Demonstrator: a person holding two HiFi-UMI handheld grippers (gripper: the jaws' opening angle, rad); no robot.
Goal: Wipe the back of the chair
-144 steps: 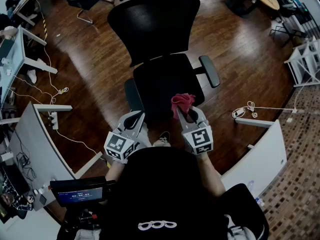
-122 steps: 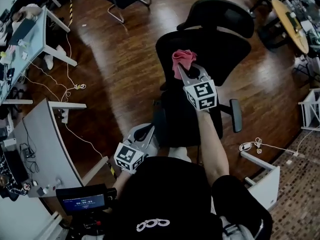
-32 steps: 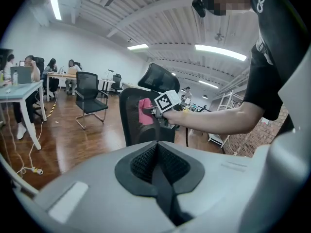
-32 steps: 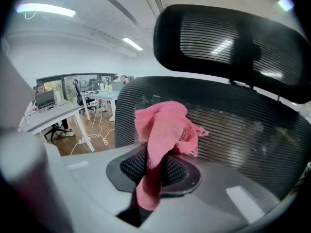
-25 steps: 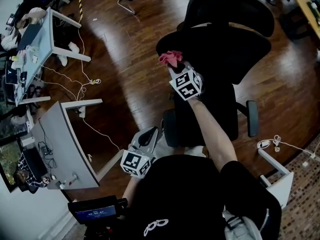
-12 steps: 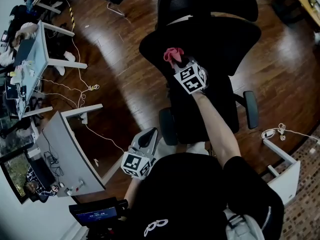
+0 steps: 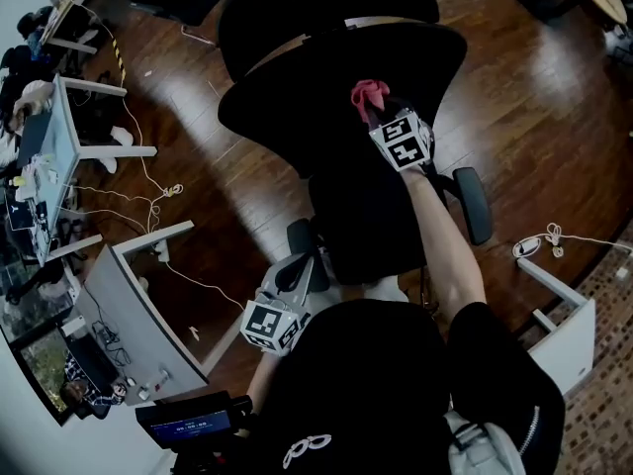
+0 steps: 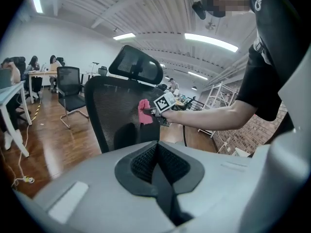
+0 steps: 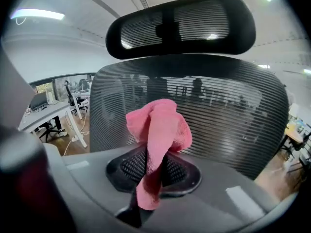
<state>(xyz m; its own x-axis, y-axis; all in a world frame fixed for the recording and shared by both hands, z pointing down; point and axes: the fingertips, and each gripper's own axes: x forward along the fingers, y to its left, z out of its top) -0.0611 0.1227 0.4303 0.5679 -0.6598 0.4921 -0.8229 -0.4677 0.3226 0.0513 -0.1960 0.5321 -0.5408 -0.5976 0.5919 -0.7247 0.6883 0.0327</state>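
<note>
Head view: right gripper (image 7: 381, 117), jaws clamped on crumpled pink cloth (image 7: 369, 93), has slid from the 9 o'clock side toward 3 o'clock across the black mesh chair back (image 7: 297, 87), so the wipe is likely mid-pass. Left gripper (image 7: 295, 268), jaws closed and empty, sits idle at 7 o'clock. Only the left gripper view shows the cloth apparently against the mesh.

Dark wood floor (image 7: 524, 117), white desks (image 7: 124, 300), ceiling strip lights (image 8: 210, 41)

Lower end of your cloth (image 9: 156, 130) was hidden within your right gripper (image 9: 150, 174), headrest (image 7: 326, 8) cut by head view's top edge.
</note>
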